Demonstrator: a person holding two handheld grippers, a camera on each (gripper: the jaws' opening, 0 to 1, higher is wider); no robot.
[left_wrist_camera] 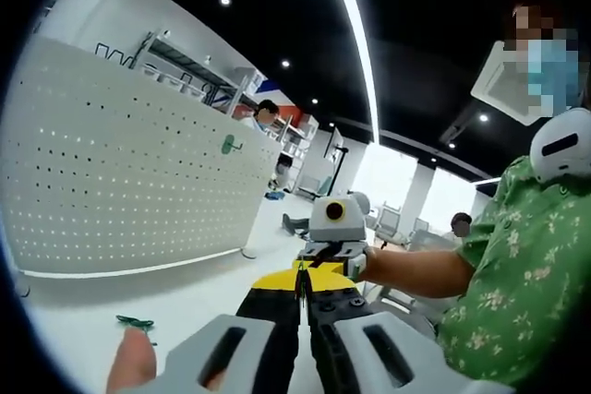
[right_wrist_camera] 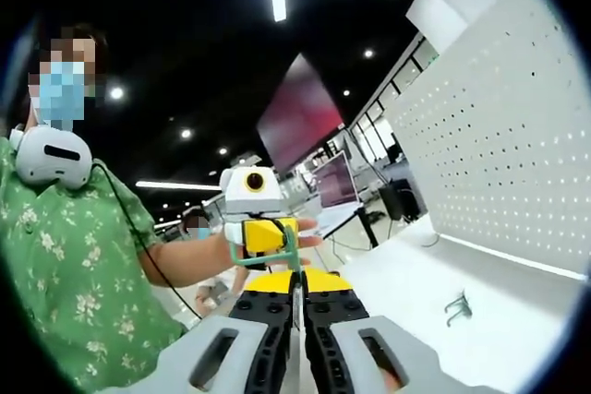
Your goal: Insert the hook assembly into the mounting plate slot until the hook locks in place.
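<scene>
Room: open workshop with a dark ceiling, strip lights, shelving and other people at the far end.
Surface: white table [left_wrist_camera: 212, 292] with a white pegboard [left_wrist_camera: 138, 182] standing along its edge.
Board: one green hook already mounted [left_wrist_camera: 229, 144] high on its face; the remaining holes appear free.
Loose parts: a small green piece [left_wrist_camera: 134, 322] lies on the table near the board; another small hook [right_wrist_camera: 455, 306] rests on the table below the board in the right gripper view.
Right gripper [right_wrist_camera: 295, 279]: jaws drawn together, with the green hook [right_wrist_camera: 277, 263] across their tips, apparently clamped; held in the air, well apart from the board.
Left gripper [left_wrist_camera: 300, 274]: jaws pressed together; whether they pinch anything cannot be told.
Handling, judged: the hook looks like thin moulded plastic, so light and fairly stiff, but liable to twist in a tip grip.
Hold point, judged: grip the straight shank, leaving the back tabs free to enter the holes.
Risk, judged: a tilted entry may jam before the hook locks.
</scene>
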